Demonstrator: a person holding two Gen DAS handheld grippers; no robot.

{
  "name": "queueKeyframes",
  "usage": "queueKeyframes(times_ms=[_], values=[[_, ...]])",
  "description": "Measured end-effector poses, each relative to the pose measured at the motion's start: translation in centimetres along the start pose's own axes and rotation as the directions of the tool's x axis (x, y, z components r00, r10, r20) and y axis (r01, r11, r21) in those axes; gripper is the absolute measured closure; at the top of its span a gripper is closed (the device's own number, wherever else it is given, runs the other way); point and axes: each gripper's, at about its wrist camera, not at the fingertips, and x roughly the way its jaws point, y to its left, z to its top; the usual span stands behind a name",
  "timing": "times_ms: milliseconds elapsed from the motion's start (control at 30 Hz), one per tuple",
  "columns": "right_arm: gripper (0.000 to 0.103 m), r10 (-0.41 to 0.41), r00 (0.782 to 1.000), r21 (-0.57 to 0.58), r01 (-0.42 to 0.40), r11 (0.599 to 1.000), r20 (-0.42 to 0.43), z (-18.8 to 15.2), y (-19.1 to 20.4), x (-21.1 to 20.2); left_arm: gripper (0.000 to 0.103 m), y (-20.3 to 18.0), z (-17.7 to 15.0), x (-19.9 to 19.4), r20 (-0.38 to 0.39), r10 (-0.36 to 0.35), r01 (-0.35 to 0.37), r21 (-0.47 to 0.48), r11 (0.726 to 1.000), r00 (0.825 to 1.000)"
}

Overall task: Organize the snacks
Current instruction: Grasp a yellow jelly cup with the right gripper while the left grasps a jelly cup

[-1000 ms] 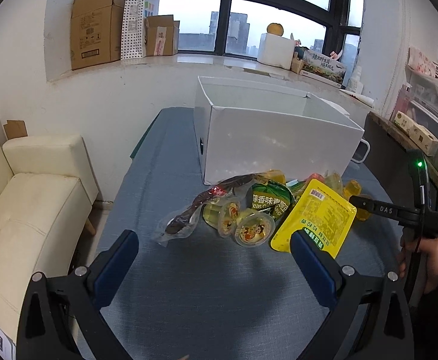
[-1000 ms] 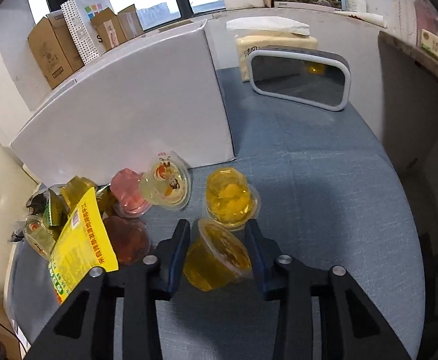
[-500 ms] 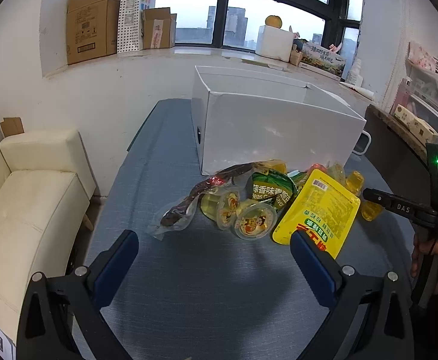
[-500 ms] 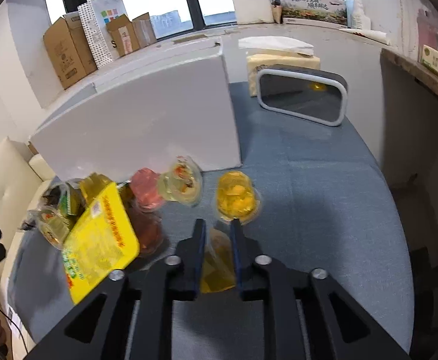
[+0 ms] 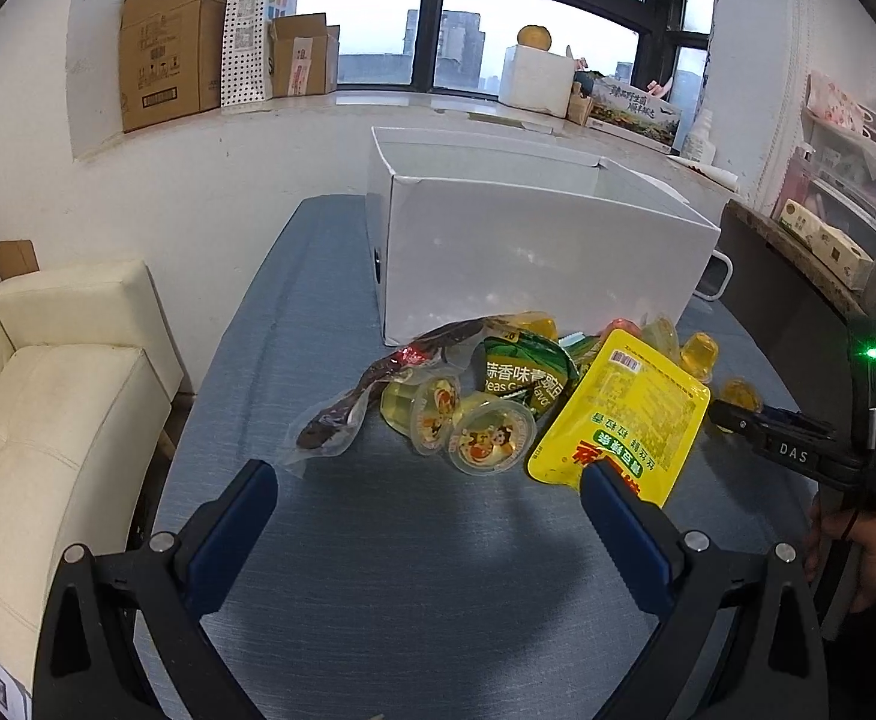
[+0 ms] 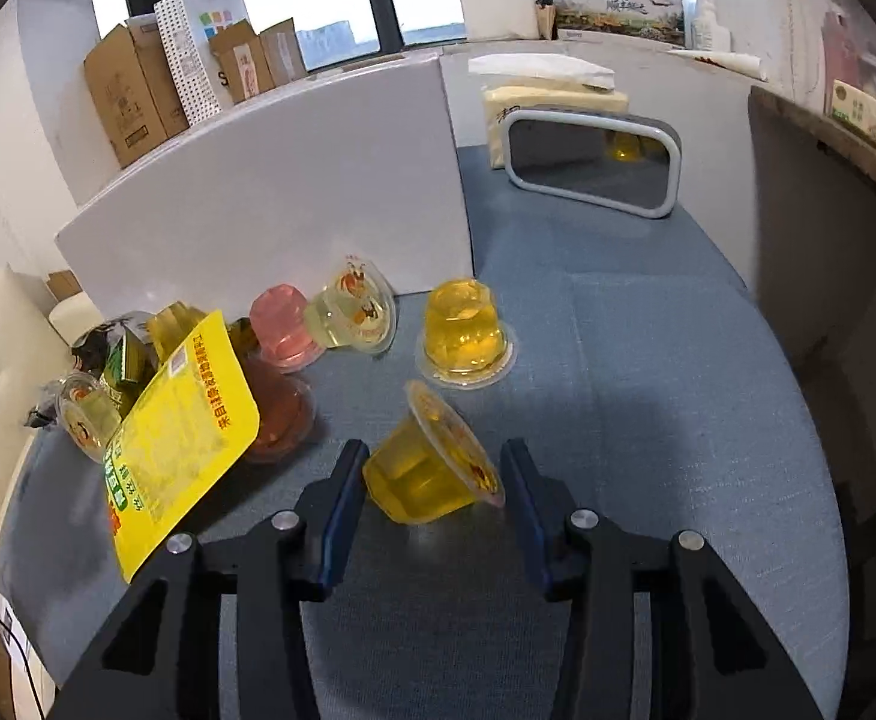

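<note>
Right tongs (image 6: 432, 480) spread around a tipped yellow jelly cup (image 6: 432, 468) on the counter (image 6: 648, 390). Left tongs (image 5: 426, 498) spread, holding nothing.

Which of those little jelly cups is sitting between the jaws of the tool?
The yellow jelly cup tipped on its side between the open right gripper jaws. The other yellow cup stands upside down farther off, and the pink cup sits near the white box.

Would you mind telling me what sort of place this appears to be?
Probably a high-rise office or lounge used for storage: city towers outside the window, cardboard boxes on the sill, a cream sofa beside the table.
</note>
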Motion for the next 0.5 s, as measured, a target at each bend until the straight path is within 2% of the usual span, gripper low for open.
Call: queueKeyframes(times_ms=[200, 500], values=[[0.054, 0.052, 0.999, 0.034, -0.053, 0.998, 0.007, -0.1, -0.5, -0.7, 0.000, -0.1, -0.2, 0.3, -0.009, -0.001, 0.001, 0.004, 1.000, 1.000], [0.054, 0.112, 0.990, 0.009, -0.114, 0.993, 0.084, 0.4, 0.8, -4.8, 0.000, 0.4, 0.3, 2.2, -0.042, -0.007, 0.006, -0.008, 1.000, 0.999]])
